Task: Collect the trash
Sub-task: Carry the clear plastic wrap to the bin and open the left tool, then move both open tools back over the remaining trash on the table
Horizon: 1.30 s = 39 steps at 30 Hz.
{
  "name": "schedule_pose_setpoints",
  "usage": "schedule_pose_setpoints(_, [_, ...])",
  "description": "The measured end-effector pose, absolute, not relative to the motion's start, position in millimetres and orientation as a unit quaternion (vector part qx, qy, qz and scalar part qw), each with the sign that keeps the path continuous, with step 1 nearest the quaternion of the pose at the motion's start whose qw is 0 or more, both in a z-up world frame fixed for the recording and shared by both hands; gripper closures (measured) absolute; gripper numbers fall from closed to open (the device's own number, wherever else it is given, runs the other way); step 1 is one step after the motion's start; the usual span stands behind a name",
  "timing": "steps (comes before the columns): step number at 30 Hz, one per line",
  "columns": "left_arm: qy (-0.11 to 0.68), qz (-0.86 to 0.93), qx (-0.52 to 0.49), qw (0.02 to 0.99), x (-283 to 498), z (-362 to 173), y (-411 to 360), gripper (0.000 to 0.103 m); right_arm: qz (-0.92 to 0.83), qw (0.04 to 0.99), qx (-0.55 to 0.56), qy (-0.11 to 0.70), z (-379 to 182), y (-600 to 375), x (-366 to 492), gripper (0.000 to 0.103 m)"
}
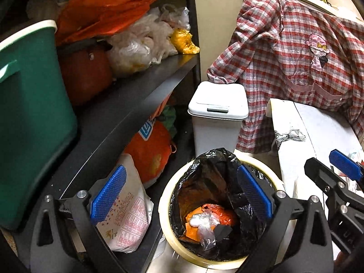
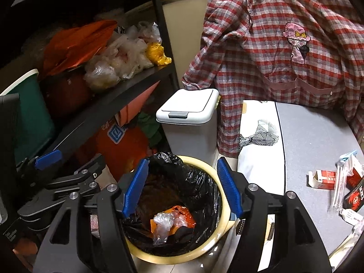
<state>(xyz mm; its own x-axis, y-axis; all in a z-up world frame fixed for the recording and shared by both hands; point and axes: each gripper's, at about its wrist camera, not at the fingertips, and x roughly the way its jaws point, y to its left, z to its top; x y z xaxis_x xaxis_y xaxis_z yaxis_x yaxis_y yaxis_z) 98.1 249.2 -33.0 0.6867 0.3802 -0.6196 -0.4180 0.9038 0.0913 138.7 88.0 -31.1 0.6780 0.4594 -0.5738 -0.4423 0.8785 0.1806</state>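
Now both grippers hang above the cream bin (image 2: 224,207) lined with a black bag (image 2: 200,182), and the left gripper (image 1: 180,195) and the right gripper (image 2: 182,188) both have their fingers spread apart, holding nothing. Crumpled clear plastic and orange wrappers (image 2: 169,221) lie at the bottom of the bag. More trash, a red-and-white carton (image 2: 323,178), lies at the right edge of the grey bench (image 2: 311,141).

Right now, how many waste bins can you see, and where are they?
2. The round cream bin with a black liner sits directly below both open grippers; the white lidded bin stands just behind it, against the plaid shirt. Others may be hidden.
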Motion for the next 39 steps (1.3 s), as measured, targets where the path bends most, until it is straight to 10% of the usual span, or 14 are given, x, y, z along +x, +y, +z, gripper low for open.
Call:
schedule_pose_setpoints(7, [0.321,0.201,-0.034,0.925,93.1,-26.0,239.3,0.008,0.235,0.917,0.012,0.323,-22.7,62.3,120.7,0.025])
schedule_pose_setpoints(39, [0.288,0.058,-0.003,0.956,125.9,-23.2,65.9,0.008,-0.091,0.933,0.080,0.339,-100.8,-200.9,79.4,0.024])
